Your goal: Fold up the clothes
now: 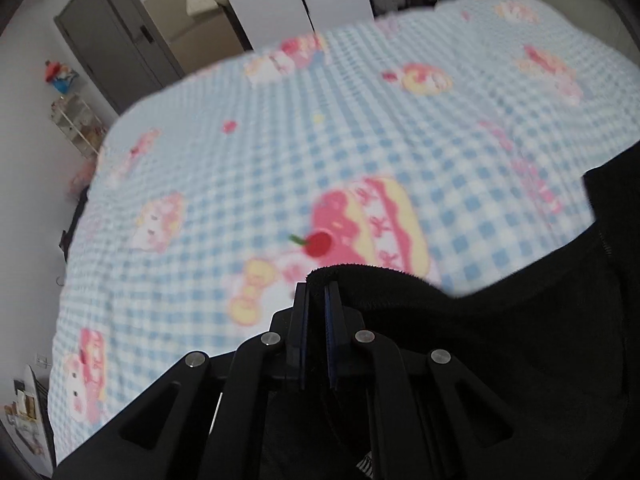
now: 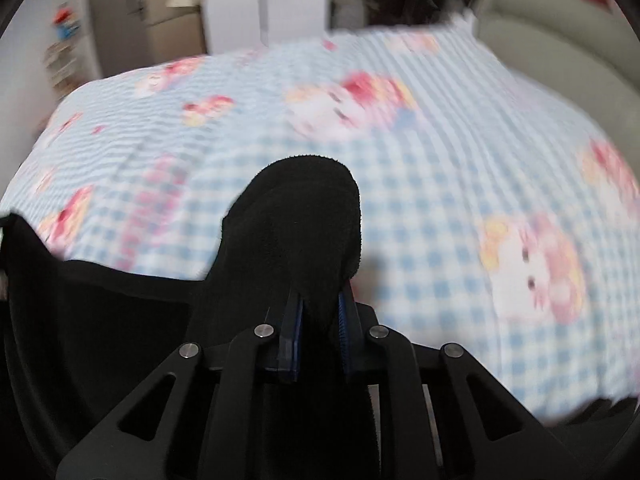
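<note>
A black garment [image 1: 520, 320] hangs between both grippers above the bed. My left gripper [image 1: 317, 292] is shut on an edge of it, the cloth folding over the fingertips and spreading off to the right. In the right wrist view the same black garment [image 2: 304, 224] bunches up in a tall lump between the pads, and my right gripper [image 2: 320, 304] is shut on it. From there the cloth runs away to the left. The lower part of the garment is hidden under the gripper frames.
A bed with a blue-and-white checked cover [image 1: 280, 152] printed with pink cartoon figures fills both views. A dark door [image 1: 116, 52] and a small shelf [image 1: 76, 120] stand at the far left. A grey padded headboard [image 2: 560, 40] rises at the right.
</note>
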